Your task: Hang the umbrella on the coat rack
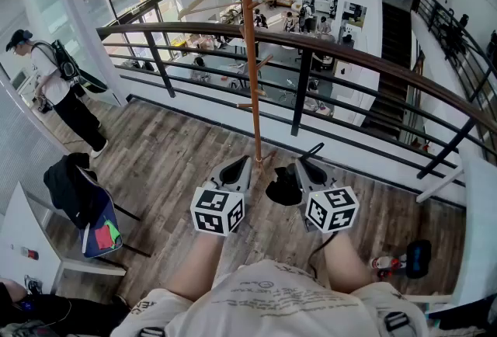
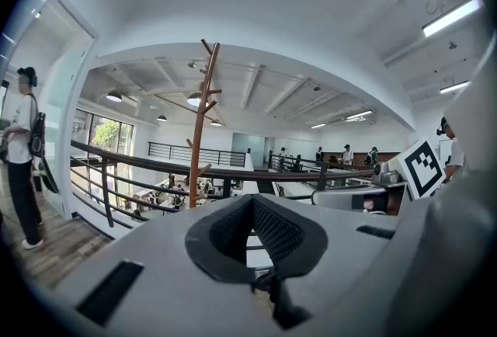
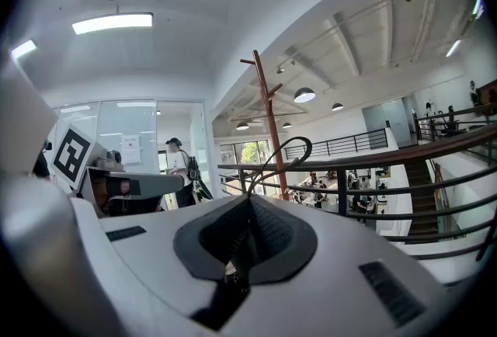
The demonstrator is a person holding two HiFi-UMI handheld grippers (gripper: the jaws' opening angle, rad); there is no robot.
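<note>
The grey-brown wood-plank floor (image 1: pixel 171 157) lies open to the left of the grippers. It ends ahead at a railing of dark metal bars under a curved brown wooden handrail (image 1: pixel 365 64), with a lower level showing beyond it. At the left edge a person (image 1: pixel 54 87) stands well apart, and nearer is a chair draped with a dark jacket (image 1: pixel 74 188).

The tall, slim orange-brown wooden coat rack (image 1: pixel 250 56) rises just inside the railing. Its foot stands ahead of and between the two grippers, and short angled pegs branch off near its top (image 2: pixel 206 87) (image 3: pixel 264 87).

The left gripper (image 1: pixel 247 160), smooth grey plastic with ribbed black pads, has its jaws together with nothing in them (image 2: pixel 252 203). The right gripper (image 1: pixel 300 166) is clamped on the thin black cord loop (image 3: pixel 289 153) of the black folded fabric umbrella (image 1: pixel 283 186). The umbrella hangs in a soft bundle just under that gripper's jaws, near the rack's foot and apart from it.
</note>
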